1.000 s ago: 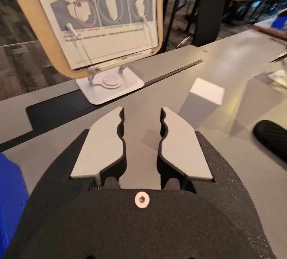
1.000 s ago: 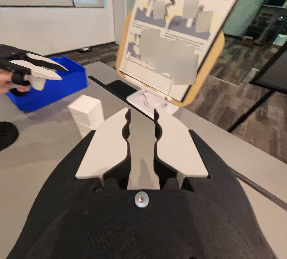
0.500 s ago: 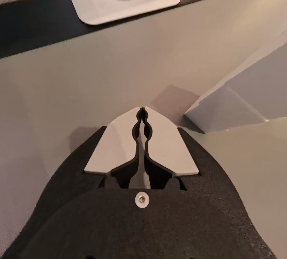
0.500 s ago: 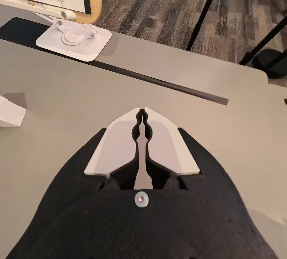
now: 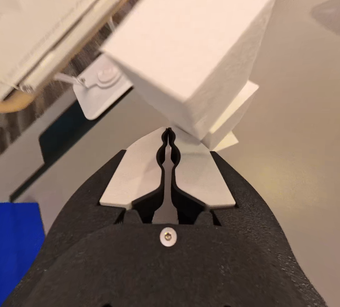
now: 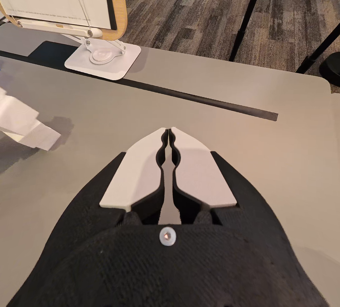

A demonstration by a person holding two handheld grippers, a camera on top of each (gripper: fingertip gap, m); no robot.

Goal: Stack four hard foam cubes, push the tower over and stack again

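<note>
- Left tongs point(image 5: 168, 129), closed and empty, nudge the foam cube tower point(image 5: 193, 44); it's tilting over the bench point(image 6: 202, 114).
- Right tongs point(image 6: 168, 129), closed, stand apart.
- Next, I'd judge: open up, gather cubes, restack.

Warm indoor light; left view motion-blurred at upper left, wide-angle bending at edges; soft shadows on bench point(image 6: 202, 84).

two claws point(image 5: 168, 129) point(image 6: 170, 129), at least three white cubes point(image 5: 187, 40), one stand point(image 6: 103, 62), one blue bin point(image 5: 18, 243)

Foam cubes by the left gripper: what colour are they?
Plain white, no pattern; the foam cubes show best in the left wrist view.
</note>
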